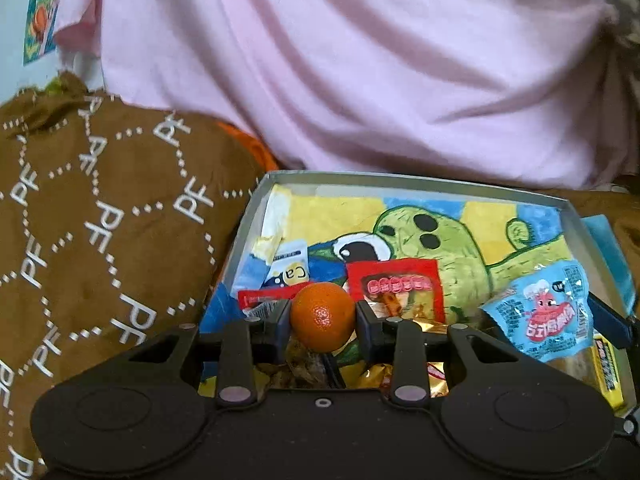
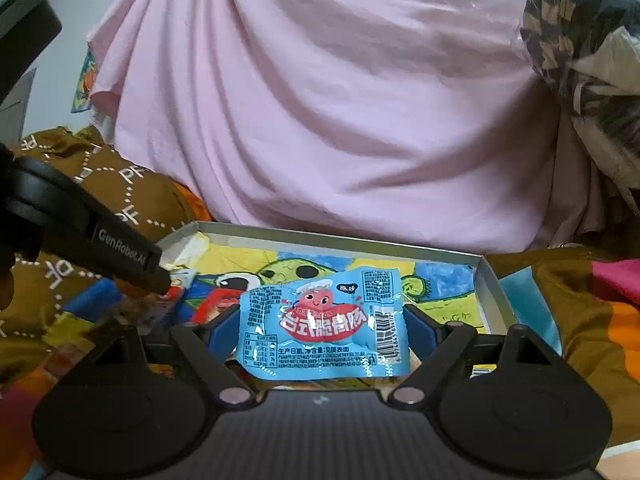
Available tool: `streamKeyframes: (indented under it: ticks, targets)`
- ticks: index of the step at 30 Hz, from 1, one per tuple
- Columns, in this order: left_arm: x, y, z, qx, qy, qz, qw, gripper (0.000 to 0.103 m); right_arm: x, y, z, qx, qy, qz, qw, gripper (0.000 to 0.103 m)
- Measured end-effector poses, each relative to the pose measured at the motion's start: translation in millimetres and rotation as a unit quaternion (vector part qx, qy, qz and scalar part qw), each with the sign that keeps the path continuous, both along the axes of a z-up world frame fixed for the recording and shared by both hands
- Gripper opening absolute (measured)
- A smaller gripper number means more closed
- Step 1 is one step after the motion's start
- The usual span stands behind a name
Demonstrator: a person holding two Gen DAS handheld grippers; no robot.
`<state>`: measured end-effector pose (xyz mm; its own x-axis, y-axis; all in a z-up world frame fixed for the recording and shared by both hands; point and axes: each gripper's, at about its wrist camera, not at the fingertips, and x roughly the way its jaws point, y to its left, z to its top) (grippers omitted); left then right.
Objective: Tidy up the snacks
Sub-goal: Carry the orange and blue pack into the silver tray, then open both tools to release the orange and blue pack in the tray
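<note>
We hold a small orange mandarin [image 1: 323, 316] between the fingers of our left gripper [image 1: 323, 317], whose jaws stand narrow and press on the fruit from both sides. It hangs over the near part of a shallow grey box [image 1: 420, 184] whose floor bears a bright drawing of a green cartoon creature on yellow and blue. Under the fruit lie several snacks: a red packet [image 1: 396, 286] just to its right, a small white and blue sachet [image 1: 289, 266] to its far left, and gold wrappers [image 1: 434, 328] near us. Our right gripper [image 2: 322, 330] stands wide, its blue pads against the two side edges of a light blue snack packet [image 2: 322, 326] with a red cartoon figure, held upright above the same box [image 2: 490, 280]. In the right wrist view the left gripper's black finger [image 2: 128, 258] reaches in from the left. Behind the box hangs pink cloth [image 1: 360, 72]; a brown cloth printed with white letters [image 1: 100, 208] lies to the left.
</note>
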<state>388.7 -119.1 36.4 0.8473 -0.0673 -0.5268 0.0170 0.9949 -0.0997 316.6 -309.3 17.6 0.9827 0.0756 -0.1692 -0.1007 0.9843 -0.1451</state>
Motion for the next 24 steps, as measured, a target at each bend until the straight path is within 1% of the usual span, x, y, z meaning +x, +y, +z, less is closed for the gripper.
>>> streamKeyframes:
  ticks: [3, 7, 9, 14, 16, 18, 20, 24]
  targets:
    - [8.0, 0.6, -4.4, -0.009, 0.009, 0.004, 0.9999, 0.036, 3.9, -1.6, -4.8, 0.005, 0.004, -0.002, 1.000, 0.088]
    - [13.9, -2.7, -4.4, -0.004, 0.009, -0.001, 0.9999, 0.037, 8.0, 0.0, -7.2, 0.001, 0.007, -0.001, 1.000, 0.090]
    - [13.9, -3.6, -2.5, -0.003, 0.007, -0.002, 1.0000, 0.041, 8.4, 1.2, -7.6, -0.002, 0.007, -0.001, 1.000, 0.091]
    - [11.3, -1.0, 0.5, -0.013, 0.001, 0.002, 0.9999, 0.060, 7.9, 4.7, -6.7, -0.009, 0.002, -0.002, 1.000, 0.093]
    - [9.1, 1.9, 1.2, -0.021, -0.002, 0.009, 0.9997, 0.064, 5.5, 5.4, -5.8, -0.009, -0.004, -0.002, 1.000, 0.096]
    - [7.6, 5.0, 2.1, -0.029, -0.003, 0.017, 0.9994, 0.071, 4.1, 5.5, -4.3, -0.007, -0.009, -0.004, 1.000, 0.099]
    - [5.1, 7.6, 3.5, -0.031, -0.010, 0.029, 0.9990, 0.081, 3.1, 4.7, -3.3, -0.005, -0.012, -0.005, 1.000, 0.100]
    - [-2.5, 12.7, 8.6, -0.032, -0.024, 0.050, 0.9979, 0.092, -1.2, 3.4, 0.2, 0.004, -0.015, -0.011, 1.000, 0.101]
